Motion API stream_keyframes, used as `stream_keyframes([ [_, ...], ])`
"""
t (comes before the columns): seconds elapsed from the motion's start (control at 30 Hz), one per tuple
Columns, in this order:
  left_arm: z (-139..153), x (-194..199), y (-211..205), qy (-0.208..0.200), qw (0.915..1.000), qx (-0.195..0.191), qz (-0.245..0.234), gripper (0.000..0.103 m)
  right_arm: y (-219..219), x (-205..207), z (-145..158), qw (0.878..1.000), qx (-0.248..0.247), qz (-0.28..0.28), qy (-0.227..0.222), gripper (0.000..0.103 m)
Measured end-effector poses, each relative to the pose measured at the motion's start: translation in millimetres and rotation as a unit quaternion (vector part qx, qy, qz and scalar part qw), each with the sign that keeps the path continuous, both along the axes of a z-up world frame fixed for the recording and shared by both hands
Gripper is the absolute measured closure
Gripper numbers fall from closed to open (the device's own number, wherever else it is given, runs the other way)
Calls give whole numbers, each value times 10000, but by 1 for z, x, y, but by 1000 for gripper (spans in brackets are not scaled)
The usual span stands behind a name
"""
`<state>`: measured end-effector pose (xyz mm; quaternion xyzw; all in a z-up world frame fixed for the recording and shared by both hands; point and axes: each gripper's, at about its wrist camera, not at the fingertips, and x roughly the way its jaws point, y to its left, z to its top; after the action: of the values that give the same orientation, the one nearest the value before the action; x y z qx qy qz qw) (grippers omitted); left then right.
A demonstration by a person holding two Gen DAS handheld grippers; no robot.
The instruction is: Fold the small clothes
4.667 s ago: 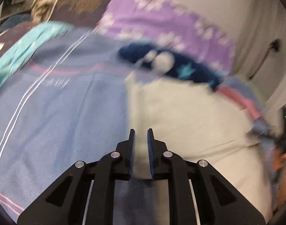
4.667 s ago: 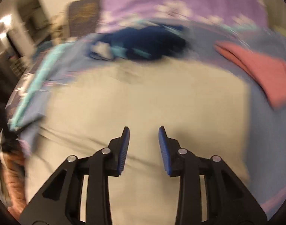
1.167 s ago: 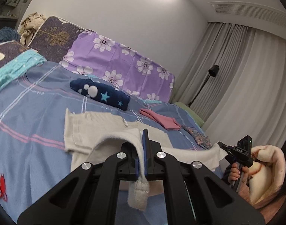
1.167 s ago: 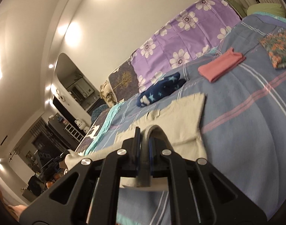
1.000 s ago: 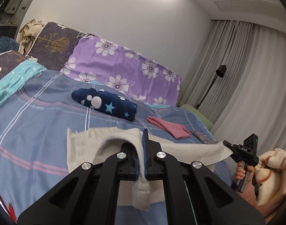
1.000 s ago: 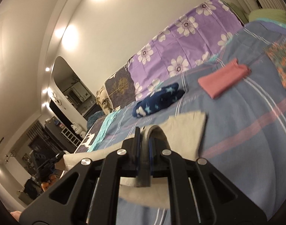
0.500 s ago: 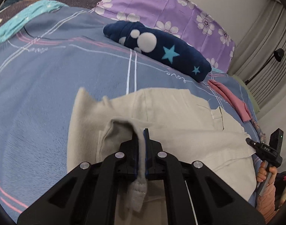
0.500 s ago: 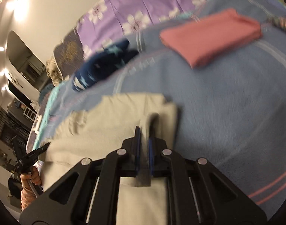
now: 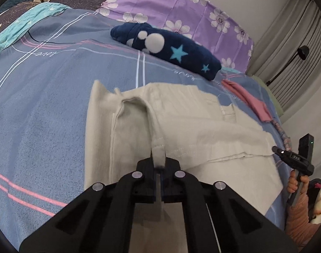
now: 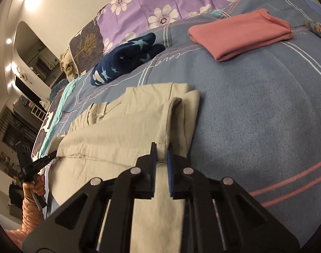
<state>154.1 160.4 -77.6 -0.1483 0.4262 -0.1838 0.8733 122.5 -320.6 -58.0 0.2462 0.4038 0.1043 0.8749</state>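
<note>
A cream garment [image 9: 202, 130] lies on the blue bed cover, its near edge folded over toward the far edge. My left gripper [image 9: 158, 164] is shut on a corner of the cream garment at its left side. My right gripper [image 10: 161, 151] stands at the garment's [image 10: 118, 135] right side with its jaws a little apart around the cloth edge, which still sits between them. The right gripper also shows at the right edge of the left wrist view [image 9: 286, 155], and the left gripper shows at the left of the right wrist view [image 10: 48, 155].
A navy star-print bundle [image 9: 169, 48] lies beyond the garment, also in the right wrist view [image 10: 126, 59]. A folded pink cloth [image 10: 240, 35] and a floral cloth [image 10: 316, 29] lie to the right. Purple flowered pillows [image 9: 181, 10] and a teal blanket [image 9: 23, 25] line the back.
Both grippers have carried the garment's near edge forward and down onto the bed, so the cloth now lies folded over itself. The right jaws have opened slightly.
</note>
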Motion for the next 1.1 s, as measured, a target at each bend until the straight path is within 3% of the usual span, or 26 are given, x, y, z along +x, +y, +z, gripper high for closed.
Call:
stream_keyframes([
  [0.13,33,20,3,-317,9978,-571,87,101,-16,22,22,9972,663,-198,-290,95],
  [0.23,50,57,2,-486,9963,-596,395,99,-25,59,34,9968,590,-376,-388,92],
  [0.33,34,100,4,-171,9949,-305,949,84,-31,96,17,9958,239,-880,126,65],
  [0.4,17,112,4,221,9938,-346,1038,80,-31,100,11,9960,241,-829,231,65],
  [0.47,11,109,2,195,9952,-270,924,70,-30,94,10,9977,153,-661,93,65],
  [0.53,11,104,2,33,9955,-3,943,46,-30,89,9,9985,-87,-536,13,60],
  [0.63,13,103,5,-31,9960,190,875,46,-28,89,5,9988,-285,-384,60,58],
  [0.77,17,102,15,-144,9957,65,918,44,-32,89,9,9993,-10,-374,-73,53],
  [0.87,8,111,12,63,9967,181,793,44,-32,94,11,9992,88,-342,-159,50],
  [0.9,2,115,9,178,9966,302,740,44,-30,97,10,9994,22,-324,-112,50],
  [0.93,-2,117,6,274,9966,392,678,57,-27,100,8,9996,-63,-285,-33,49],
  [1.0,-11,123,-5,430,9955,658,525,101,-15,110,-2,9995,-257,-81,178,49],
  [1.03,-11,123,-11,368,9945,842,500,102,-8,114,-6,9989,-424,-9,220,67],
  [1.07,-7,121,-16,223,9937,992,477,102,-3,117,-8,9981,-563,44,236,98],
  [1.1,-1,117,-18,52,9927,1110,478,102,0,119,-7,9971,-734,-24,214,99],
])
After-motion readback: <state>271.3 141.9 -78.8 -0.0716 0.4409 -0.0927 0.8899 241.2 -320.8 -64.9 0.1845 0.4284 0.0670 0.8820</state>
